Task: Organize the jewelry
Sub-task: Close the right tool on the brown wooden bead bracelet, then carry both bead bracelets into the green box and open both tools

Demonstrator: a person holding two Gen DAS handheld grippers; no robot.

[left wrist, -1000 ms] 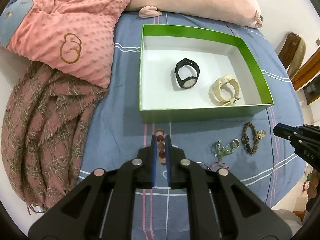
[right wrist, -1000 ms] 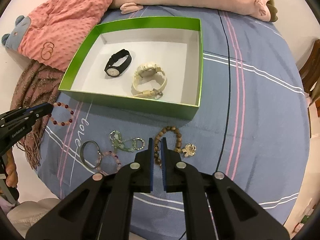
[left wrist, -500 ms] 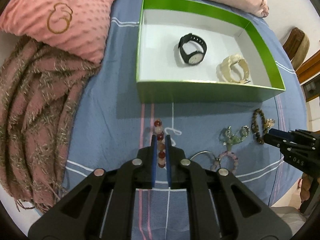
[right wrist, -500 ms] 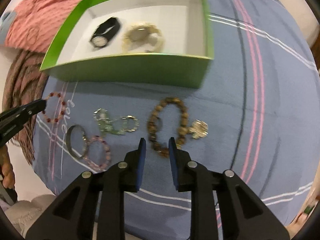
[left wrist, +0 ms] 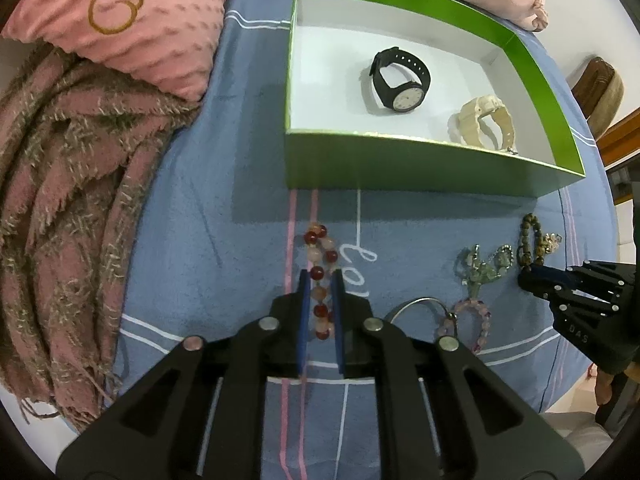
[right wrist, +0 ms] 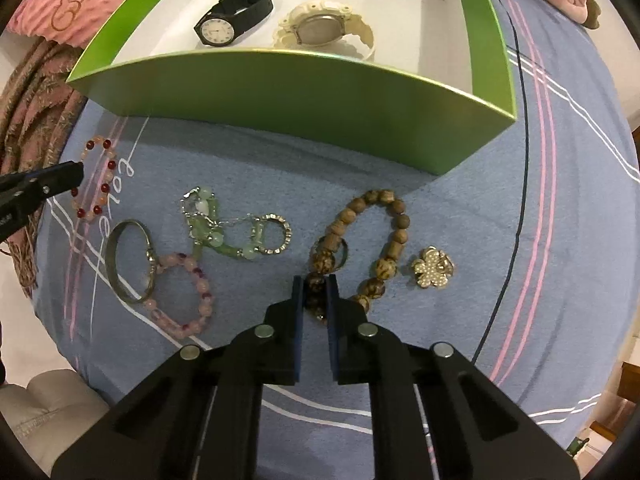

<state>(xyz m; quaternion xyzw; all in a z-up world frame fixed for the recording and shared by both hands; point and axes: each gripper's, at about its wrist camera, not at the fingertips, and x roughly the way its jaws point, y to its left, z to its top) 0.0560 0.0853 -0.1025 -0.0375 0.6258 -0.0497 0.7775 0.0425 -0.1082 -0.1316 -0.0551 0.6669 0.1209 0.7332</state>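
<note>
On the blue bedspread lies a red and pink bead bracelet (left wrist: 318, 248); my left gripper (left wrist: 320, 274) points down with its pads shut on one side of it. My right gripper (right wrist: 315, 280) also points down. Its jaws are closing, with dark beads of the wooden bead bracelet (right wrist: 394, 236) pinched between the pads. Beyond both stands the green box (left wrist: 400, 164) with a black watch (left wrist: 402, 80) and a cream watch (left wrist: 486, 122) inside. The right wrist view shows the left gripper (right wrist: 78, 170) at the red bracelet (right wrist: 98, 180).
Between the grippers lie a green bead chain (right wrist: 216, 228), a metal bangle (right wrist: 128, 260), a pink bead bracelet (right wrist: 184, 296) and a flower brooch (right wrist: 432, 268). A fringed scarf (left wrist: 68, 200) and a pink pillow (left wrist: 140, 20) are at the left. The bed edge is near.
Both grippers have come down close to the bedspread. The right jaws opened over the wooden bracelet, then closed on its beads. The left jaws stayed narrow around the red bracelet.
</note>
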